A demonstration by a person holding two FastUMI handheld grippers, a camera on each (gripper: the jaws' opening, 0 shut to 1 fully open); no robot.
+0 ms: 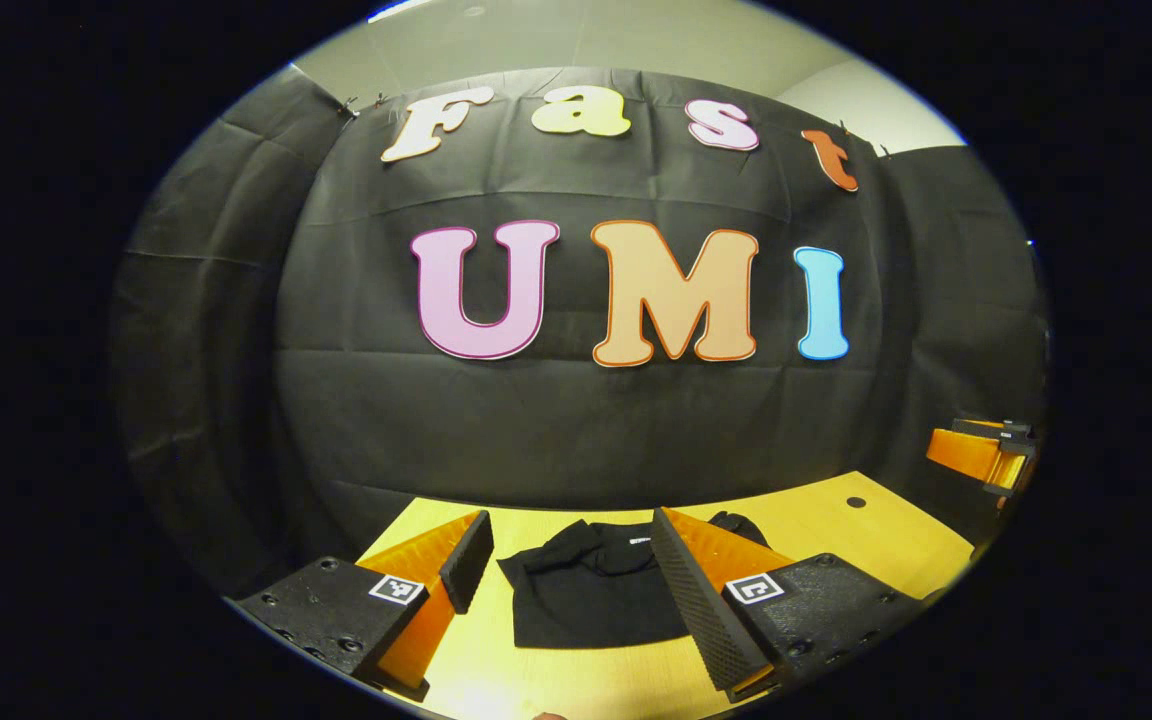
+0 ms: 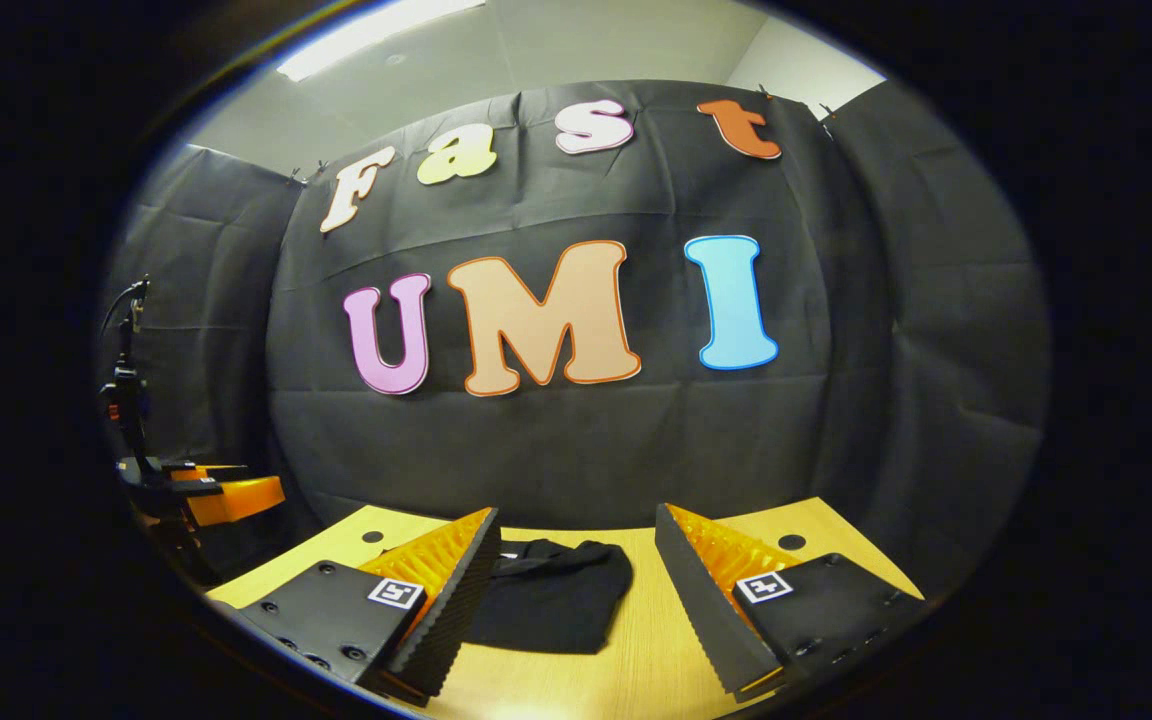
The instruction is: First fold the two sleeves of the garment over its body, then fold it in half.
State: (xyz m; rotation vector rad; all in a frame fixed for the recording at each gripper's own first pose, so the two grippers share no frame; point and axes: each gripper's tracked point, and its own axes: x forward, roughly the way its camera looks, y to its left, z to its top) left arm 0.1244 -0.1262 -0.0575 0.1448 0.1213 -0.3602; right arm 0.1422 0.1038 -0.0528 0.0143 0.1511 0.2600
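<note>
Hovering above the near edge of the worktop [image 1: 866, 520], the left gripper [image 1: 571, 570] has its jaws spread wide and holds nothing; in the right gripper view the right gripper [image 2: 576, 575] is likewise released and empty. Between the fingers of each, toward 12 o'clock, lies the garment [image 1: 586, 600] — a black shirt on pale wood-grain laminate, its collar end away from the camera, its sleeves bunched in soft rumples near the shoulders rather than spread flat.

Judging from this, the sleeve folds are not yet done. Each gripper would do well to come down at a sleeve's outer edge, pinch just one layer of the limp knit, and carry it inward low over the body so the cloth does not drag or twist.

The finger pads are ridged foam wedges — good bite on thin fabric. Farther off at 3 o'clock in the left gripper view, the other gripper's orange body shows.
</note>
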